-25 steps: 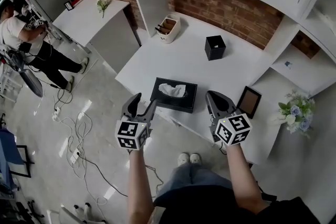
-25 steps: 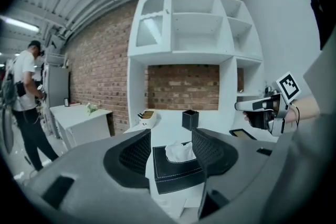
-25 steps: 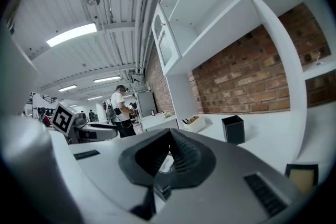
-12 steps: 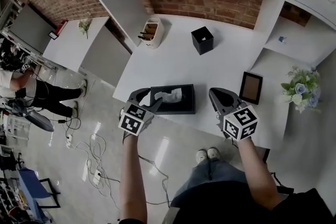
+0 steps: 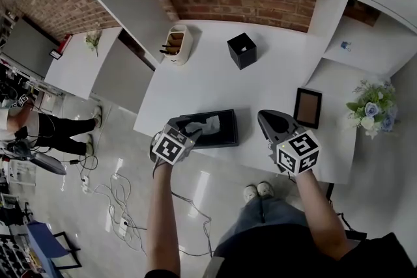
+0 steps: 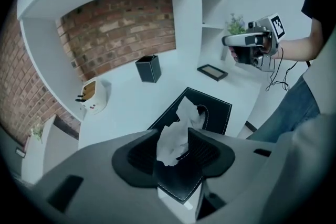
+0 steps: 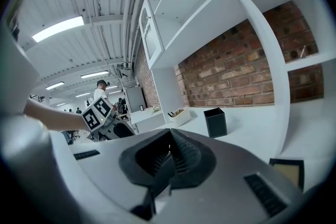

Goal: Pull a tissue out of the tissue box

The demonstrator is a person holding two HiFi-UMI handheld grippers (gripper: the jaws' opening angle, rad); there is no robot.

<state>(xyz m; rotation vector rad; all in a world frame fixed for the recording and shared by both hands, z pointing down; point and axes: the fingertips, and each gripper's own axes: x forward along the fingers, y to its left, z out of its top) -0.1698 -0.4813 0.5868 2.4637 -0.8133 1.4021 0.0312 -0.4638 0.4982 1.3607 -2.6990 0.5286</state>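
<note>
A black tissue box (image 5: pixel 218 133) lies near the front edge of the white table (image 5: pixel 208 81), with a white tissue (image 5: pixel 210 124) sticking up from its slot. My left gripper (image 5: pixel 187 129) points steeply down over the box's left end. In the left gripper view the tissue (image 6: pixel 175 140) stands between the two pads of my left gripper (image 6: pixel 173 150) above the box (image 6: pixel 210 110). Its jaws are closing, and the pads do not visibly pinch the tissue. My right gripper (image 5: pixel 267 119) hovers to the right of the box, jaws together and holding nothing; the right gripper view shows its pads (image 7: pixel 169 157) meeting.
On the table stand a black square cup (image 5: pixel 242 50), a white holder with utensils (image 5: pixel 174 44) at the back left and a dark picture frame (image 5: pixel 307 107) on the right. Flowers (image 5: pixel 368 107) sit far right. Cables (image 5: pixel 111 195) lie on the floor; a person (image 5: pixel 32 130) stands at left.
My left gripper has dropped and tipped down from beside the box onto its left end, jaws now around the tissue. The right gripper has drifted only slightly.
</note>
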